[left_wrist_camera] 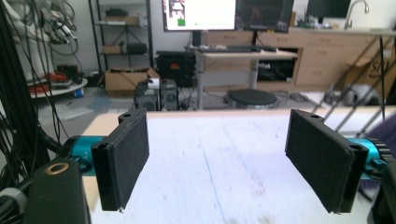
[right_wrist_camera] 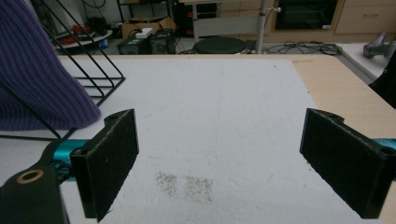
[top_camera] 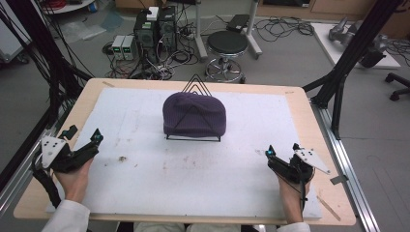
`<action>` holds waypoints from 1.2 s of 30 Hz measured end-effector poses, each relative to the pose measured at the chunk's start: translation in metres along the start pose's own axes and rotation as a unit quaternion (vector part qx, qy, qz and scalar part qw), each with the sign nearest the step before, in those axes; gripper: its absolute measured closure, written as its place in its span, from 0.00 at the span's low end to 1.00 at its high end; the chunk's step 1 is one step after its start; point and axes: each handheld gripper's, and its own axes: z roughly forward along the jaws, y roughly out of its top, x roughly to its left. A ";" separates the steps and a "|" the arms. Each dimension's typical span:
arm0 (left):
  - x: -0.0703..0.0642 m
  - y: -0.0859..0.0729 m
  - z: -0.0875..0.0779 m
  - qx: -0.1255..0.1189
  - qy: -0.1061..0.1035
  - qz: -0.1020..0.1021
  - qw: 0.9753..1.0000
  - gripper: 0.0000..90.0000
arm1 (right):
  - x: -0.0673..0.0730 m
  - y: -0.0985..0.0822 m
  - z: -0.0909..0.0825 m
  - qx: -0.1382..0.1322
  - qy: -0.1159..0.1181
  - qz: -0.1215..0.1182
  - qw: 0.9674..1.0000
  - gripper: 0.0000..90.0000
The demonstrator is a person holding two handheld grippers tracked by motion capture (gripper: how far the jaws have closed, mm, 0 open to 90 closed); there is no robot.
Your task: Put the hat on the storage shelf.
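From the high view, a purple knit beanie sits draped over a black wire stand near the middle of the white mat, a bit toward the far edge. The left gripper is held low at the near left side of the mat and the right gripper at the near right, each in one of the person's hands. Both are well apart from the beanie, with bare mat in between. A few brownish smudges mark the mat in front of the stand.

In the left gripper view, the left gripper has its jaws spread wide with nothing between them, just white mat. A sliver of purple beanie peeks in at the right edge, off to the side and not between the jaws.

In the right gripper view, the right gripper is spread wide too, nothing held. The beanie fills the upper left corner, hanging over the wire stand, whose base rests on the mat. It's beyond the left jaw, not touching it. There's a faint brown smudge on the mat between the jaws.
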 end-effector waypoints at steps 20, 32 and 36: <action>0.008 -0.016 -0.001 0.020 0.008 -0.007 1.000 0.24 | 0.001 -0.008 0.004 -0.004 -0.011 0.006 1.000 0.12; 0.008 -0.017 0.000 0.024 0.002 -0.017 1.000 0.24 | 0.003 -0.010 0.005 0.004 -0.007 0.001 1.000 0.12; 0.009 -0.018 0.000 0.026 0.001 -0.024 0.999 0.24 | 0.002 -0.010 0.005 0.005 -0.006 0.000 1.000 0.12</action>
